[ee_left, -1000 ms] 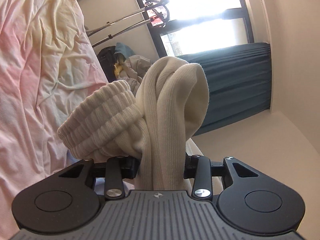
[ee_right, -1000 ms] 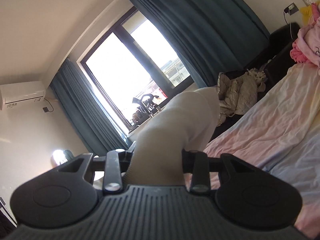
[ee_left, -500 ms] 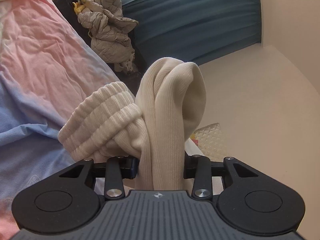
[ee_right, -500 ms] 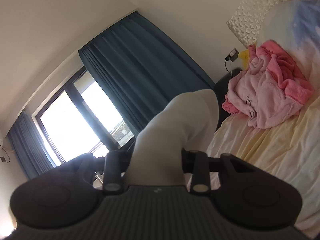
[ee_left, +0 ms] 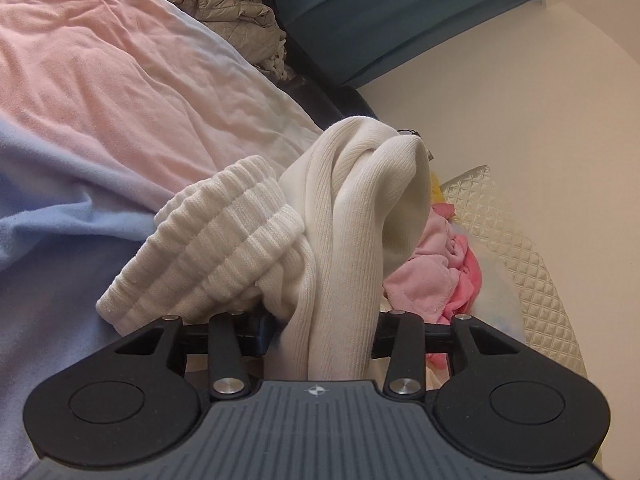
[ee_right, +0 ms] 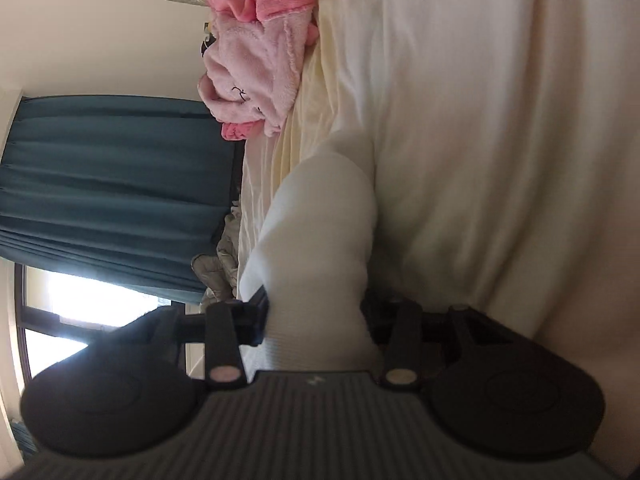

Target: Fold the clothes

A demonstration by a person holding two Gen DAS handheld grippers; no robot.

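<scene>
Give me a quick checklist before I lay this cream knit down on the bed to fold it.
1. Left claw grip: shut on the cream ribbed knit garment, fabric bunched between the fingers. Ok.
2. Right claw grip: shut on white fabric. Ok.
3. Both claws on the same garment: cannot tell; no view shows both.
4. Garment spread flat: not ok; it is bunched, with a ribbed cuff hanging to one side.
5. Landing area: the bed sheet right of the right claw looks bare, though wrinkled. Ok.
6. Clutter: pink fleece garment lies further up the bed, apart from the claws. Ok.
</scene>
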